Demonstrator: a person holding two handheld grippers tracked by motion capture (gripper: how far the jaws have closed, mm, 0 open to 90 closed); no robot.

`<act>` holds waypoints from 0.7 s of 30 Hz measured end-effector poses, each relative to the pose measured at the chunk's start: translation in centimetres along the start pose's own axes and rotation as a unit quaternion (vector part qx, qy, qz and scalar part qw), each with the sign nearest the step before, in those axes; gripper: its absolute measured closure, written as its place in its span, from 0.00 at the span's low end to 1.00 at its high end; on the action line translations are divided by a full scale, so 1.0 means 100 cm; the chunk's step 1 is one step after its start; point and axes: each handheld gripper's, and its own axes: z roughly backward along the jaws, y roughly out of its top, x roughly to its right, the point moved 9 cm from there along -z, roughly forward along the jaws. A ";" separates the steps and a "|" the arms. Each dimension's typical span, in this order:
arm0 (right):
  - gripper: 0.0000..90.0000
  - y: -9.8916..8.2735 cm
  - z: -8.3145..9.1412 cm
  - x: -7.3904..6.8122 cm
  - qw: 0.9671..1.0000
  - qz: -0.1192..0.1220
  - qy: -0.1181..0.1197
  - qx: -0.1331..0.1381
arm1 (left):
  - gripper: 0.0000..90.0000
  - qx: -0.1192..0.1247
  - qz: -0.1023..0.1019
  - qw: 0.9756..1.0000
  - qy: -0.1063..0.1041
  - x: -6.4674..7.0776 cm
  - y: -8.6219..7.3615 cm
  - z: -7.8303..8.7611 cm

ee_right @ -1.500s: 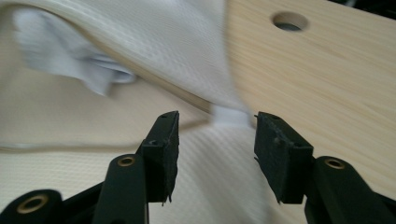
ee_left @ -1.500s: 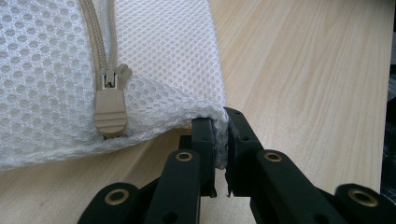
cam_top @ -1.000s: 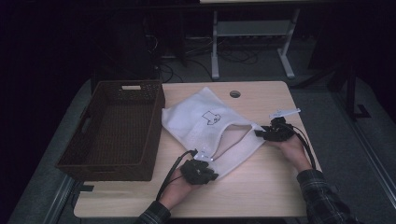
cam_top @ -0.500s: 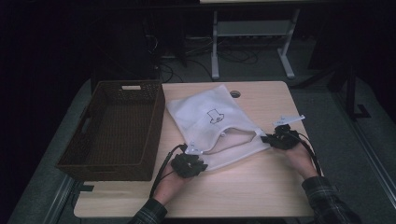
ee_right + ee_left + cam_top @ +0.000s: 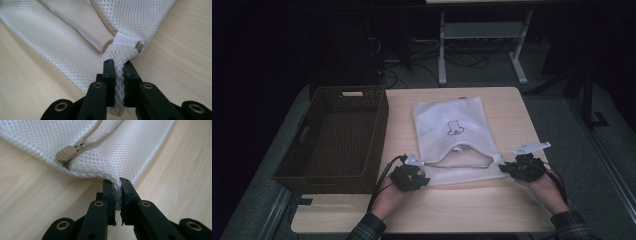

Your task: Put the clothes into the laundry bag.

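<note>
A white mesh bag [image 5: 454, 140] is lying flat on the bench [image 5: 512, 210], right of a brown basket [image 5: 337, 137]. Its long axis is running away from the person, its zipped mouth facing them. The left gripper [image 5: 414, 172] is pinching the near left corner; the right gripper [image 5: 512, 167], jaws just closing, is pinching the near right corner.
</note>
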 end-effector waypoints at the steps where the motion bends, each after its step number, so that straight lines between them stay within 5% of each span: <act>1: 0.91 -0.003 0.002 -0.004 1.000 0.001 0.004 -0.001 | 0.93 -0.002 0.001 1.000 0.001 0.001 -0.002 0.001; 6: 0.89 -0.018 0.010 -0.019 1.000 0.010 0.013 -0.009 | 0.88 -0.003 -0.002 1.000 0.007 0.003 -0.005 0.005; 13: 0.57 -0.009 0.034 -0.018 0.999 0.009 0.022 0.048 | 0.63 0.030 -0.005 0.999 0.008 0.007 0.012 0.021; 21: 0.56 0.010 0.041 -0.015 0.996 0.021 0.028 0.079 | 0.58 0.059 -0.015 0.998 0.004 0.005 0.034 0.031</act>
